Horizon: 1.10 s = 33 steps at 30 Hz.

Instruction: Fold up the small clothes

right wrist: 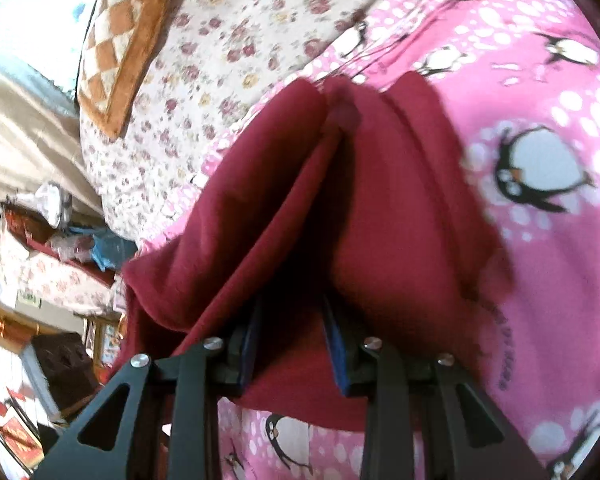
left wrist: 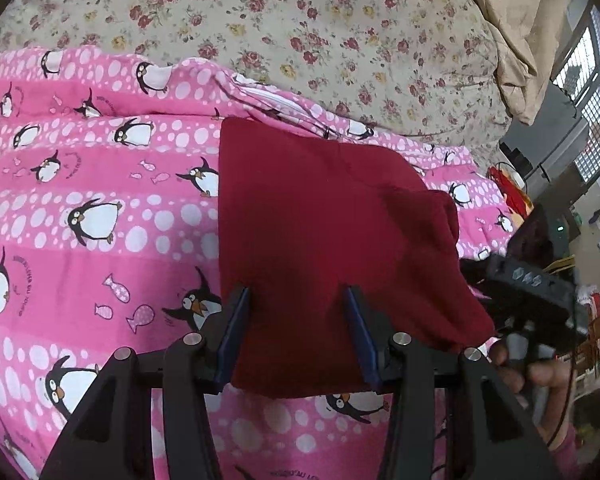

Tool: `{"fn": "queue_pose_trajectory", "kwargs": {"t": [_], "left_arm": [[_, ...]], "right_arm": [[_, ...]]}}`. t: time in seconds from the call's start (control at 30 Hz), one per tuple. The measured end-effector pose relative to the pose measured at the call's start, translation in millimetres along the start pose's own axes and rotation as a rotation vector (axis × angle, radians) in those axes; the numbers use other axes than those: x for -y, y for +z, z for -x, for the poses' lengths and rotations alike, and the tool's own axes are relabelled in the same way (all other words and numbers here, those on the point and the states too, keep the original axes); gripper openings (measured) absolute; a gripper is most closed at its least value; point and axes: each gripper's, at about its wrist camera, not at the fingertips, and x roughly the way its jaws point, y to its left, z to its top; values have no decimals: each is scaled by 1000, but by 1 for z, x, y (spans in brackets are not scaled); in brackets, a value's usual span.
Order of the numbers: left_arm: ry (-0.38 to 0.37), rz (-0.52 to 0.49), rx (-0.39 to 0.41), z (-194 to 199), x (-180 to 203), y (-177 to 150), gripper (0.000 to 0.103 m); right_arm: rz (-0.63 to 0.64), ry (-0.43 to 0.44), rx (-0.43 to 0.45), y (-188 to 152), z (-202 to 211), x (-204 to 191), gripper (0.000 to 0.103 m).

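Hidden: in our right wrist view the tips of the right gripper (right wrist: 290, 312) are buried under a fold of the dark red cloth (right wrist: 340, 208), so we cannot tell whether those jaws pinch anything or just sit apart under it. That view is also smeared with motion blur.
Cut off: from the left wrist view, the near hem of the cloth (left wrist: 320, 240) drops behind our left gripper (left wrist: 296, 292), and its right corner droops toward the other tool at the frame edge, where we can only partly make out a hand (left wrist: 540, 372).
Left jaws: spread wide, blue pads on either side of the cloth's near edge, nothing clamped between them.
Where the cloth is: lying on the pink penguin blanket (left wrist: 100, 200), its right part raised and bunched.
Which way it runs: in the left view the long axis goes from us away toward the far side of the bed, left edge straight and nearly upright in frame; in the right view deep creases run away from the gripper.
Surface: penguin blanket over a floral bedsheet (left wrist: 300, 32).
Room: a brown checked cushion (right wrist: 120, 40) on the sheet, a beige curtain (left wrist: 528, 40), a barred window (left wrist: 592, 92) to the right.
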Motion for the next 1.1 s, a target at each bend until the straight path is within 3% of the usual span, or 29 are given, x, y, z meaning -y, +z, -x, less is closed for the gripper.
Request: {"fn": "queue_pose_trajectory", "kwargs": {"t": [0.07, 0.23, 0.3, 0.4, 0.63, 0.8, 0.83, 0.87, 0.9, 0.97, 1.1], "left_arm": [[2, -9, -3, -1, 1, -1, 27], [18, -39, -9, -2, 2, -6, 27], [16, -52, -29, -4, 3, -9, 27], [29, -75, -29, -5, 6, -12, 28], [21, -32, -31, 0, 1, -8, 28], [67, -1, 11, 13, 0, -1, 28], [78, 9, 19, 15, -2, 1, 28], [85, 21, 25, 17, -4, 3, 28], [90, 38, 24, 17, -8, 7, 28], [94, 63, 14, 15, -12, 12, 29], [88, 80, -13, 8, -15, 20, 29]], "right_arm": [[-31, 4, 36, 1, 9, 4, 48], [-161, 125, 54, 3, 14, 25, 53], [-183, 179, 70, 2, 15, 26, 67], [-211, 230, 99, 4, 19, 27, 76], [-69, 109, 26, 14, -1, -1, 80], [61, 12, -22, 23, -19, -24, 80], [100, -10, -33, 22, -23, -27, 79], [132, -28, -37, 21, -23, -30, 72], [198, -66, -34, 21, -24, -36, 53], [279, -128, -38, 23, -24, -43, 28], [378, -163, -41, 38, -7, -55, 21]]}}
